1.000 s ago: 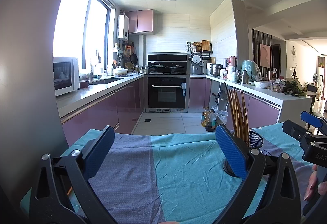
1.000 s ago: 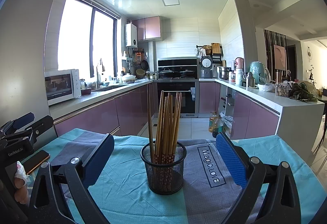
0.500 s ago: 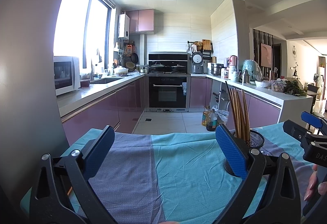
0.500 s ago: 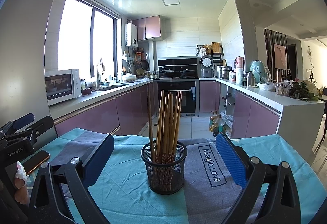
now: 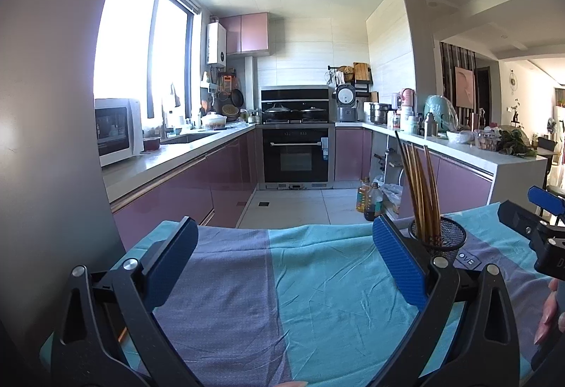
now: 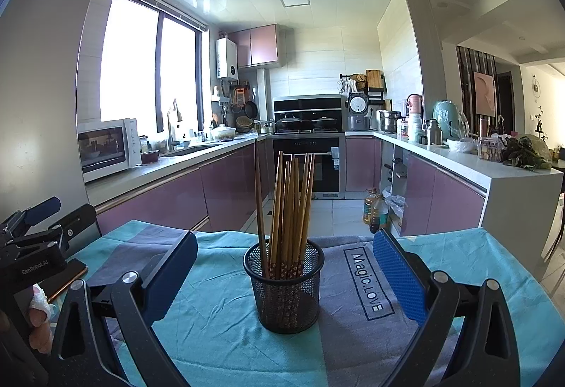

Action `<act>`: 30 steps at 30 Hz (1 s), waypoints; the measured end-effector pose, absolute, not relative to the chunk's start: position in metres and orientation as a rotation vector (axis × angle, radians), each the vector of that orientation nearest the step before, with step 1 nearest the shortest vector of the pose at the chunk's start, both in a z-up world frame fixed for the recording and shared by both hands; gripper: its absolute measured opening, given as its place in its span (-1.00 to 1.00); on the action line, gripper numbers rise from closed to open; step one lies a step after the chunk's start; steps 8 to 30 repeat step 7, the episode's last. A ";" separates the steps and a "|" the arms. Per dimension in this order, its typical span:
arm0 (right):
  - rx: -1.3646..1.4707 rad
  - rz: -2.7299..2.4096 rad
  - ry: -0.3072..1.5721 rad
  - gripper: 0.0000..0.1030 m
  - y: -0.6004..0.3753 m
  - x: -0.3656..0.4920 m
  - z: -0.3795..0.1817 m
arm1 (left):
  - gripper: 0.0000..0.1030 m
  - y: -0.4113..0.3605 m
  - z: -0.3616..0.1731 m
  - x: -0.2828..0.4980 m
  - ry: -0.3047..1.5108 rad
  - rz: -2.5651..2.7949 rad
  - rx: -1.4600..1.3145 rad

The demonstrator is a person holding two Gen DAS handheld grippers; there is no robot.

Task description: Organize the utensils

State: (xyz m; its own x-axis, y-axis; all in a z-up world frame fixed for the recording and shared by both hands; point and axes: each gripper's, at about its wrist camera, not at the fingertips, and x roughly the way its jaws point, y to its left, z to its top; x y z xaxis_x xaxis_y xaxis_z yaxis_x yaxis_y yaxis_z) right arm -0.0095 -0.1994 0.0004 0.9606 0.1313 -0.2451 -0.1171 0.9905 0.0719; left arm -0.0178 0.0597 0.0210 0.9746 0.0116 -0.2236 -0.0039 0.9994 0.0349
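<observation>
A black mesh holder (image 6: 284,291) full of wooden chopsticks (image 6: 289,206) stands upright on the teal and grey tablecloth (image 6: 219,327). My right gripper (image 6: 284,275) is open and the holder sits right between its blue pads, untouched. In the left wrist view the same holder (image 5: 439,238) shows just behind the right pad, chopsticks (image 5: 420,189) sticking up. My left gripper (image 5: 282,263) is open over bare cloth (image 5: 317,295), empty. The other gripper's black body appears at each view's edge.
A phone (image 6: 69,277) lies on the cloth near the left gripper body. Beyond the table's far edge is a kitchen: purple cabinets, an oven (image 5: 296,157), a microwave (image 6: 106,146), oil bottles (image 5: 369,201) on the floor. A hand (image 5: 549,312) holds the right gripper.
Both views have shifted only slightly; the holder sits a touch further right in the left wrist view. Both grippers stay open and nothing was grasped.
</observation>
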 end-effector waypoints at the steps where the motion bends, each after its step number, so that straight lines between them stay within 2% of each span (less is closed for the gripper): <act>1: 0.058 0.128 0.266 0.87 -0.200 -0.008 -0.002 | 0.89 0.061 0.018 -0.013 0.255 -0.008 0.032; 4: 0.068 0.117 0.341 0.87 -0.206 0.004 -0.014 | 0.89 0.059 0.002 0.011 0.380 -0.023 0.045; 7: 0.039 0.078 0.507 0.87 -0.213 0.030 -0.037 | 0.89 0.059 -0.018 0.044 0.525 -0.011 0.054; 30: 0.039 0.078 0.507 0.87 -0.213 0.030 -0.037 | 0.89 0.059 -0.018 0.044 0.525 -0.011 0.054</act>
